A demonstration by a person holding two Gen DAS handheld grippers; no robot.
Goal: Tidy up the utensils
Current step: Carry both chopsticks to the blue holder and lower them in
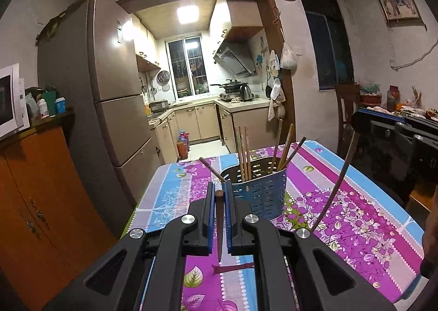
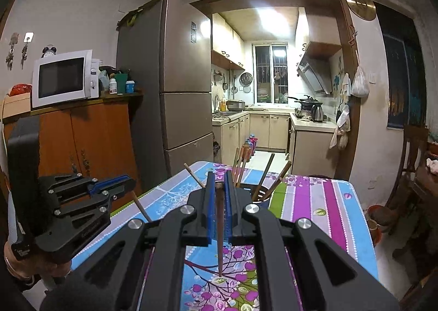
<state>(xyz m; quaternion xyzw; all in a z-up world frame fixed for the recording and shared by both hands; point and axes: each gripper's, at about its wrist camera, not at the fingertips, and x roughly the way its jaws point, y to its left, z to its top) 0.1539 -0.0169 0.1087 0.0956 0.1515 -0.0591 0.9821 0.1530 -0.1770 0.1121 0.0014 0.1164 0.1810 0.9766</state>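
My left gripper [image 1: 219, 192] is shut on a dark brown chopstick [image 1: 219, 229] that runs back between its blue pads. Just beyond it a blue perforated utensil holder [image 1: 262, 196] stands on the floral tablecloth [image 1: 356, 218] with several chopsticks [image 1: 243, 155] upright inside. In the right wrist view my right gripper [image 2: 219, 183] is shut on another dark chopstick [image 2: 219, 234], and it hides most of the holder [image 2: 261, 193]. The left gripper [image 2: 128, 182] shows at the left with its chopstick [image 2: 141, 208] slanting down. The right gripper [image 1: 358, 122] and its chopstick [image 1: 336, 182] appear at the right.
One chopstick [image 1: 212, 170] leans over the holder's left rim. A tall fridge [image 1: 109, 92] and an orange cabinet [image 1: 41, 201] with a microwave [image 2: 63, 78] stand left of the table. A wooden chair [image 1: 346, 116] and a cluttered side table [image 1: 410, 112] are at the right.
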